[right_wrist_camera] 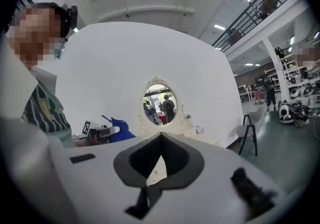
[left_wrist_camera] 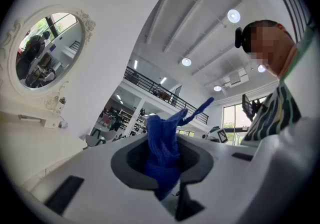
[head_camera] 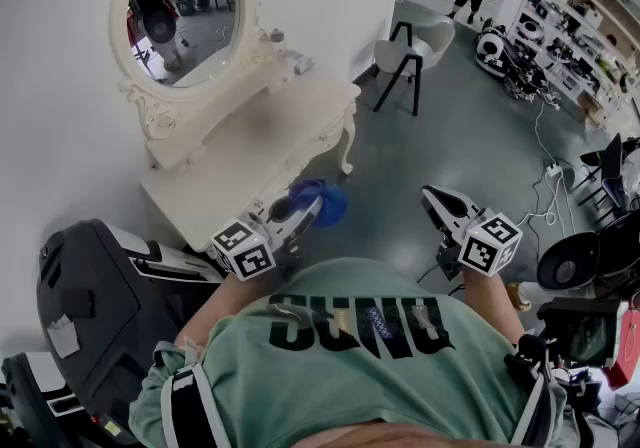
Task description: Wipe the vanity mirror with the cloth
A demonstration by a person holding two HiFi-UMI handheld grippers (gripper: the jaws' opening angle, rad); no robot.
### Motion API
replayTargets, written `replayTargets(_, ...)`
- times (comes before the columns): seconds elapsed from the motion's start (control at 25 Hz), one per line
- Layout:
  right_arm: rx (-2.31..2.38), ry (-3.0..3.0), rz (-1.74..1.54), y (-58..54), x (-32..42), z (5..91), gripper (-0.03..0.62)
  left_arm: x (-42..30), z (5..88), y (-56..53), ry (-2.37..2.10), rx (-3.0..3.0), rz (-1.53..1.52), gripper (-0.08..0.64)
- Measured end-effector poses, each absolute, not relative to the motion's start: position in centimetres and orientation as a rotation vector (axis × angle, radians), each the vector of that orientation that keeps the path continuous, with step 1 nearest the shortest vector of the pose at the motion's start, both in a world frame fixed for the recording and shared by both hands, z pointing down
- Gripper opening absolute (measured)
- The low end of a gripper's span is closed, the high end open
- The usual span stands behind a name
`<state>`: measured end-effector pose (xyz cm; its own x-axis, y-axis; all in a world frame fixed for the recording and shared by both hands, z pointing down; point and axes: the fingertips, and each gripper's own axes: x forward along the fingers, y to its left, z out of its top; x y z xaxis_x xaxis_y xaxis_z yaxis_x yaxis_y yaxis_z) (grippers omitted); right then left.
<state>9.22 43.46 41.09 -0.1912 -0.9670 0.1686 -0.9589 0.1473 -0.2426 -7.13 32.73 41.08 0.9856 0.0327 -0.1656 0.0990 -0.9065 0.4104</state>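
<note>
- White wall and grey workshop floor surround a cream carved dressing table [head_camera: 255, 151]. On it stands the oval vanity mirror in an ornate cream frame [head_camera: 176, 14], ahead and to the left of both grippers and well apart from them.
- The left gripper [head_camera: 300, 210] has its jaws clamped on the soft blue knitted cloth [head_camera: 322, 202]. The cloth bunches between them and spills past the tips, with one loose corner poking up.
- That cloth looks light, limp and grippy rather than slick. A hold on its bunched middle, as here, should leave enough fabric forward of the jaws to pad against the glass.
- The mirror's glass and carved frame look fragile, so it probably calls for light pressure.
- The right gripper [head_camera: 434, 196], to the right of the left one, has its jaws closed together on nothing and points towards the mirror.
</note>
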Motion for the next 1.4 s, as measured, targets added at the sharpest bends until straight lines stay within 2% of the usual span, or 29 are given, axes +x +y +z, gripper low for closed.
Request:
replayTargets(0.92,-1.872,2.318,-0.55,46.7,16.8,42.7,0.005,1.5,43.0,37.1,0.112,2.664,-0.098,0.078)
replayTargets(1.16,-1.795,2.347,-0.635,44.3,17.6,45.0,0.005,2.4,43.9,36.0,0.076,2.658,-0.046,0.077)
replayTargets(1.4,-1.747,2.436,-0.658,36.9,16.4,46.0,0.005,0.8,45.2,29.1,-0.001,2.635,-0.082,0.078)
